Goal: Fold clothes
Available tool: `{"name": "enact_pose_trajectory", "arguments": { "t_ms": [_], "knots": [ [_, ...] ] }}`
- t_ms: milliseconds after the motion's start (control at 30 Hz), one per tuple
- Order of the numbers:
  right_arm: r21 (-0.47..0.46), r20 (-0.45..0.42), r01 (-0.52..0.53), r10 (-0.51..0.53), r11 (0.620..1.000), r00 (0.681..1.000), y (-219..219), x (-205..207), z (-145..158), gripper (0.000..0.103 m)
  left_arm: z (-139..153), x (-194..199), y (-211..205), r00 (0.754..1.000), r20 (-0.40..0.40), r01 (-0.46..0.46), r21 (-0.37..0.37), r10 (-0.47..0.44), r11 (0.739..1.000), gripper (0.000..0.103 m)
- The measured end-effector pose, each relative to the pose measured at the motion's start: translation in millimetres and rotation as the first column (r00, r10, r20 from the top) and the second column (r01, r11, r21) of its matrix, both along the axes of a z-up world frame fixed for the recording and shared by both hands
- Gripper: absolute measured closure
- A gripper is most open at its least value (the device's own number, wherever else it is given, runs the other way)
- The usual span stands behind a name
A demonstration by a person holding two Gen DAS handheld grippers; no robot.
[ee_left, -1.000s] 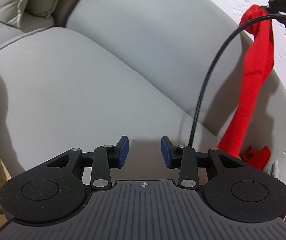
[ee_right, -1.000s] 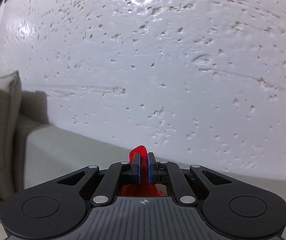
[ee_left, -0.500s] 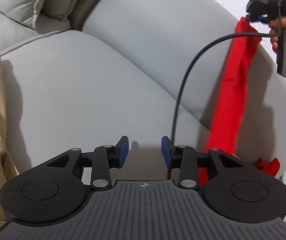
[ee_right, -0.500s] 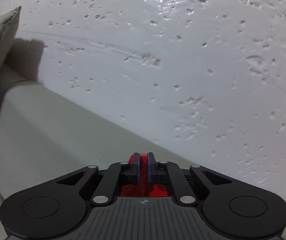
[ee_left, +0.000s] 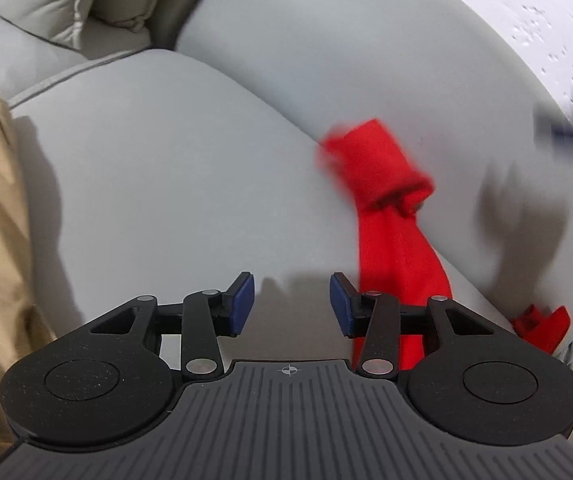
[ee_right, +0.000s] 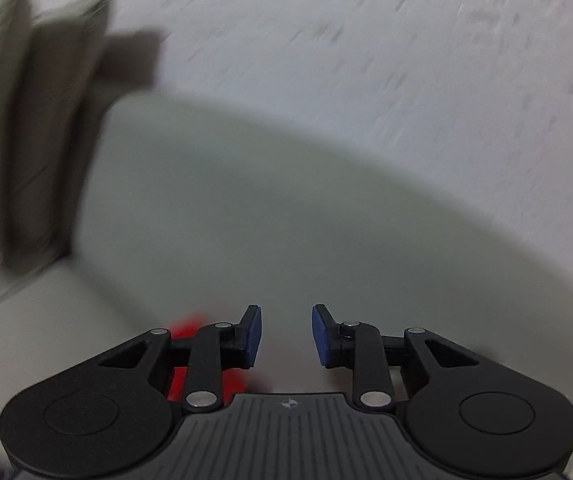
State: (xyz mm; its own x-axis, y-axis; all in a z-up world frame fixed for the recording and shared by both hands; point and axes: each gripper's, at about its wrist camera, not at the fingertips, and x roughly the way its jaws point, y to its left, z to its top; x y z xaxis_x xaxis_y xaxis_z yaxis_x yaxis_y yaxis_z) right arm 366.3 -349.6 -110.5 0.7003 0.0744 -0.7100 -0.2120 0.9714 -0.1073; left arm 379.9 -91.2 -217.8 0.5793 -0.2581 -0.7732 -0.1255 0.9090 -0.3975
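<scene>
Left wrist view gives you the whole red garment point(ee_left: 396, 216), bunched on top, its long axis running from the sofa point(ee_left: 166, 184) backrest down toward you beside your open, empty left hand-held gripper point(ee_left: 291, 300). Right wrist view is blurred, catching only a red scrap behind your right hand-held gripper point(ee_right: 286, 334), fingers apart, nothing between them.

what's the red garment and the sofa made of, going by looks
Red garment: soft matte knit or jersey, probably; it bunches and drapes limply with no sheen, though blurred. Sofa: smooth, matte grey upholstery with piped seams, fabric or faux leather; the weave is not visible.
</scene>
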Motion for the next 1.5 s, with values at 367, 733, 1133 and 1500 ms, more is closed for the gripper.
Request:
{"name": "enact_pose_trajectory", "arguments": {
  "t_ms": [367,733,1133,1500],
  "knots": [
    [0.162,-0.298,-0.008,0.057,0.987,0.953,29.6,-193.8,-46.6,0.073,15.5,-13.8,18.1,1.000,0.008,0.007,0.097,-0.007,0.995,0.056],
    [-0.008,-0.198,-0.179,0.174,0.984,0.965,109.2,-201.9,-107.1,0.093,21.6,-12.8,30.1,0.998,0.069,-0.005,0.091,-0.001,0.996,0.057],
    [0.324,-0.251,-0.057,0.144,0.944,0.957,97.2,-153.0,-97.4,0.054,25.0,-10.3,37.5,0.994,0.106,-0.034,0.098,0.024,0.995,0.056],
    [-0.004,-0.150,-0.134,0.132,0.991,0.980,67.2,-172.1,-71.6,0.080,26.0,-13.7,33.5,0.992,0.123,-0.039,0.110,0.026,0.993,0.055]
  ]
}}
